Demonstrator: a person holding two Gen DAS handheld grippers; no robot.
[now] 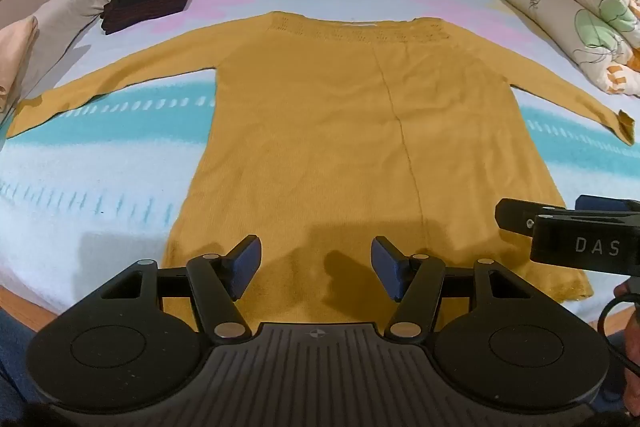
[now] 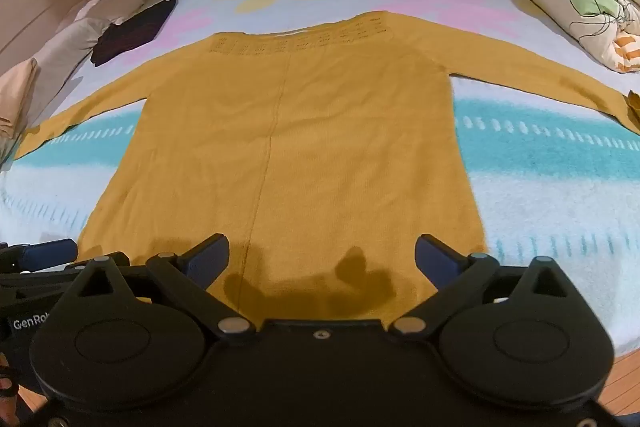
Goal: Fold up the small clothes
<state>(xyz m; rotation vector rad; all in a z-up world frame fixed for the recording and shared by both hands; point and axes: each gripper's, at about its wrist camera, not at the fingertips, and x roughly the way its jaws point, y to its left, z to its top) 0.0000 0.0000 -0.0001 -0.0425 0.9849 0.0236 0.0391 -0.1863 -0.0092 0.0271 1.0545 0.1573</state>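
A mustard-yellow knit sweater (image 1: 320,131) lies flat on a bed, body smoothed out, both long sleeves spread wide to the sides, neckline away from me and hem nearest me. I hold both tools above the hem, tilted steeply down.

My left gripper (image 1: 316,269) has its jaws partly open with nothing between them; only its shadow falls on the knit. My right gripper (image 2: 322,261) stands with jaws wide apart, also empty, hovering near the hem's right half.

I judge the fold has not begun. The risks I see: the knit is thin and soft, so a pinch could take only the top layer and leave the back layer behind, or drag the whole sweater across the fleece bedspread (image 1: 100,195) and wrinkle it. The right cuff (image 1: 626,125) is already turned over on itself and may bunch in a fold. Uneven lifting by the two hands would skew the hem.

The sweater has an openwork yoke at the neck and a raised seam down the middle. The bedspread is fuzzy, pale blue with teal bands and big flowers. A folded dark garment (image 1: 150,3) sits at far left, a rolled floral quilt (image 1: 560,7) at far right.
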